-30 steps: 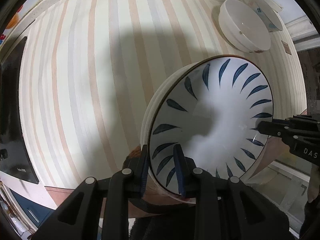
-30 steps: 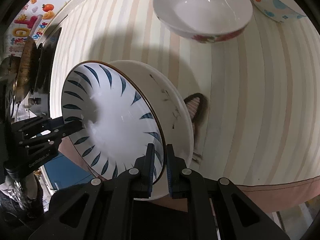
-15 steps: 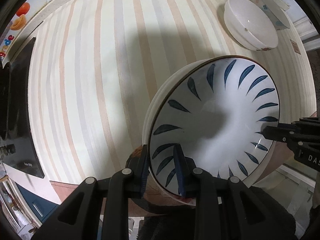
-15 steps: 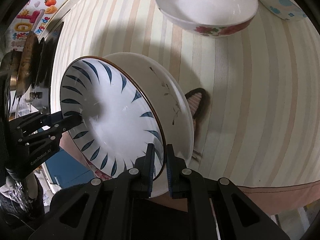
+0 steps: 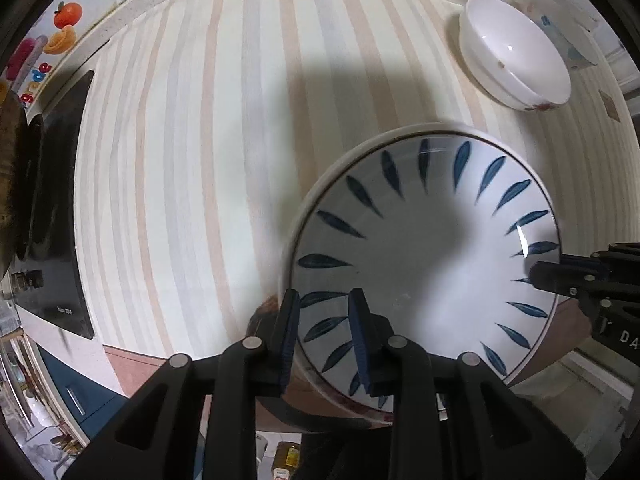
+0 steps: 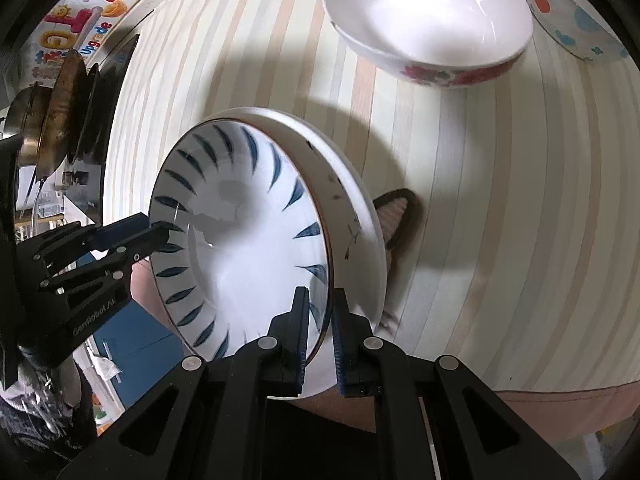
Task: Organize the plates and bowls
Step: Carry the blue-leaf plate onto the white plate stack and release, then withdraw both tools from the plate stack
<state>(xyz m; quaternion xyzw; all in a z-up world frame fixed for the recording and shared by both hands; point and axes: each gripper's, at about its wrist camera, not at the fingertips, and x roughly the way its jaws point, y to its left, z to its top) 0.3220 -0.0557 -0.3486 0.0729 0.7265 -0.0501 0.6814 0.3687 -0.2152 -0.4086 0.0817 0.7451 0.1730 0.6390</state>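
A blue-leaf-patterned white ceramic plate (image 5: 428,264), nested in a plain white deep plate (image 6: 352,216), is carried tilted above the striped desk (image 5: 192,160). Its rim is pinched by the left hand-held gripper (image 5: 323,336) and, opposite, by the right hand-held gripper (image 6: 320,332). Both grips should be lowered evenly, well short of the red-flowered white bowl (image 6: 428,20), so neither plate slips.
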